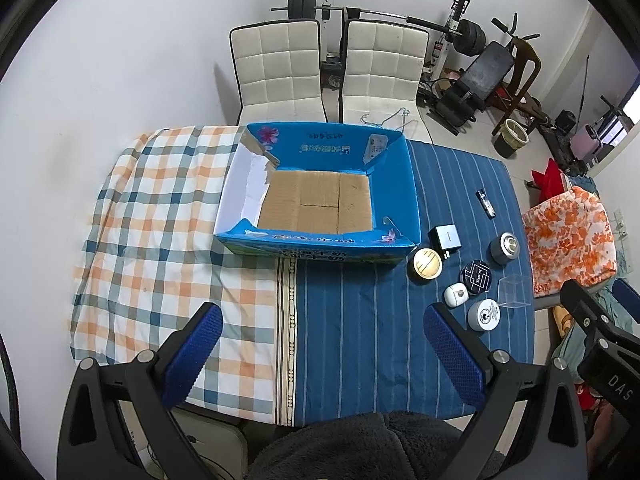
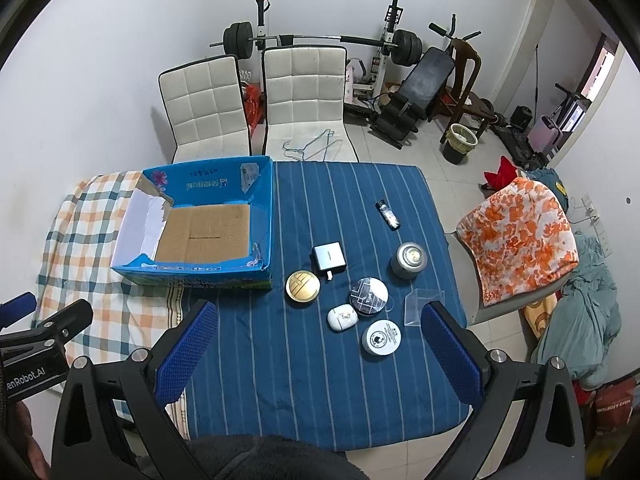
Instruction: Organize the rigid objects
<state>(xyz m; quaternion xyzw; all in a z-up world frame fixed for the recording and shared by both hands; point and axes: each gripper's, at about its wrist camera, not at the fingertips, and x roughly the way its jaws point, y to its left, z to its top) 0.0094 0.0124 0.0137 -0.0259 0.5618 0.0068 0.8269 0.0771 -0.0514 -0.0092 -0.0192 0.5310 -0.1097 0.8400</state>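
White walls, two quilted chairs and gym gear sit behind a table (image 2: 280, 360) dressed half in checked cloth and half in blue striped cloth. Both tools hang above its near edge with nothing between their pads: the left gripper (image 1: 320, 356) has its blue fingers spread wide over the seam where the two cloths meet, and the right gripper (image 2: 316, 352) is just as wide over the striped half. Nearest the right gripper's far finger lie a white round tin (image 2: 382, 338) and a clear plastic box (image 2: 420, 306), the finger partly hiding the box. Just beyond sit a white earbud case (image 2: 342, 317), a black round tin (image 2: 369, 295) and a gold-lidded compact (image 2: 302, 287). Farther out are a grey charger (image 2: 329, 258), a grey jar (image 2: 409, 260) and, well apart, a small dark lighter-like stick (image 2: 387, 215). To the left stands the blue cardboard box (image 2: 200, 272), open-topped and bare inside, so sorting looks not yet begun. The risks I foresee come from crowding: the tins and earbud case sit so close that wide fingers coming down on one may nudge its neighbours. Round lids could also slip from the pads if pinched off-centre. The clear box is hard to see and light, so it may skid on the cloth, and the carton's ragged near wall could catch a carried item.
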